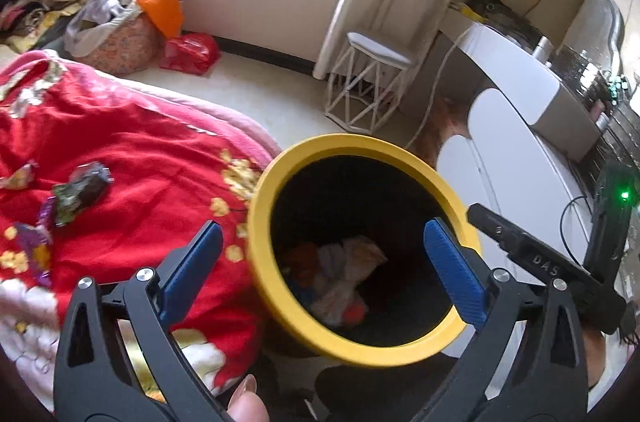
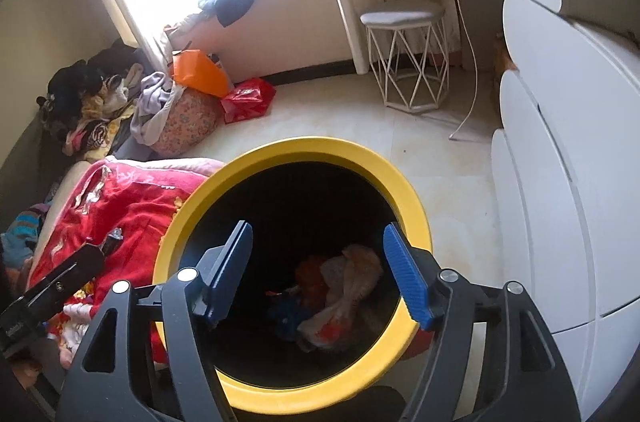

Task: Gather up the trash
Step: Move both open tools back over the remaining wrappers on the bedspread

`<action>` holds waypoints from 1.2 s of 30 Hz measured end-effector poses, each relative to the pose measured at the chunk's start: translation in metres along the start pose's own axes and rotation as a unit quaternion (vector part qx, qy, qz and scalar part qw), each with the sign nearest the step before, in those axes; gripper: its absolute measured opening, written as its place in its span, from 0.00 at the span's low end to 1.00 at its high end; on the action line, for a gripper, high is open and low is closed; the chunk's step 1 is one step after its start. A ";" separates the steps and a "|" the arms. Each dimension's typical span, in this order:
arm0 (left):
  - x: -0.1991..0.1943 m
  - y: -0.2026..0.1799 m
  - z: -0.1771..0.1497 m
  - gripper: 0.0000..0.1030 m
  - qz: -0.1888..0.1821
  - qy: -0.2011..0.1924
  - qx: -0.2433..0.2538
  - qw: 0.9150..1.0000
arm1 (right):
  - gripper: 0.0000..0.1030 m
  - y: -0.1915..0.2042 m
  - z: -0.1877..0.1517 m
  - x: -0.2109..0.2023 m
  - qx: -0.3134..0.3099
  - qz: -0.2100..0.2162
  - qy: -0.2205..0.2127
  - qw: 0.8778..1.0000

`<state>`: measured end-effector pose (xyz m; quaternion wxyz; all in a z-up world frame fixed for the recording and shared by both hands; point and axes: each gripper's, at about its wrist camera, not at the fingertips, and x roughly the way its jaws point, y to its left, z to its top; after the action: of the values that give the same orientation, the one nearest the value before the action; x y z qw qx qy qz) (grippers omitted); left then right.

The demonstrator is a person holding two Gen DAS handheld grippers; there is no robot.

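Observation:
A round bin with a yellow rim (image 1: pixel 272 182) (image 2: pixel 416 206) and black inside stands beside the bed. Crumpled wrappers and paper (image 1: pixel 352 274) (image 2: pixel 348 286) lie at its bottom. My left gripper (image 1: pixel 324 262) is open and empty, over the bin's mouth. My right gripper (image 2: pixel 318 262) is open and empty, also above the bin's mouth; its body shows at the right of the left wrist view (image 1: pixel 536 254). Loose candy wrappers (image 1: pixel 80 190) lie on the red blanket (image 1: pixel 132 142) to the left of the bin.
A white wire stool (image 1: pixel 372 82) (image 2: pixel 408 58) stands on the tiled floor behind the bin. White drawers (image 2: pixel 560 158) are at the right. A clothes pile, an orange bag (image 2: pixel 200 72) and a red bag (image 2: pixel 248 98) lie by the window bench.

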<state>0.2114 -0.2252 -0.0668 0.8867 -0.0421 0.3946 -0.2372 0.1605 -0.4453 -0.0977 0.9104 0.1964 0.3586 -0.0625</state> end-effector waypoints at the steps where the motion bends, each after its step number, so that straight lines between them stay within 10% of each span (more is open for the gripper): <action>1: -0.005 0.001 -0.001 0.90 0.006 -0.005 0.000 1.000 | 0.68 0.002 0.000 -0.002 -0.003 0.000 -0.004 1.000; 36: -0.147 0.084 -0.016 0.90 0.135 -0.166 -0.056 0.975 | 0.77 0.151 -0.014 -0.056 -0.153 0.104 -0.073 0.980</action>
<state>0.1482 -0.0823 0.0003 0.9600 -0.0767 0.2566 -0.0823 0.1488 -0.3026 -0.0221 0.9550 0.0857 0.2743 0.0736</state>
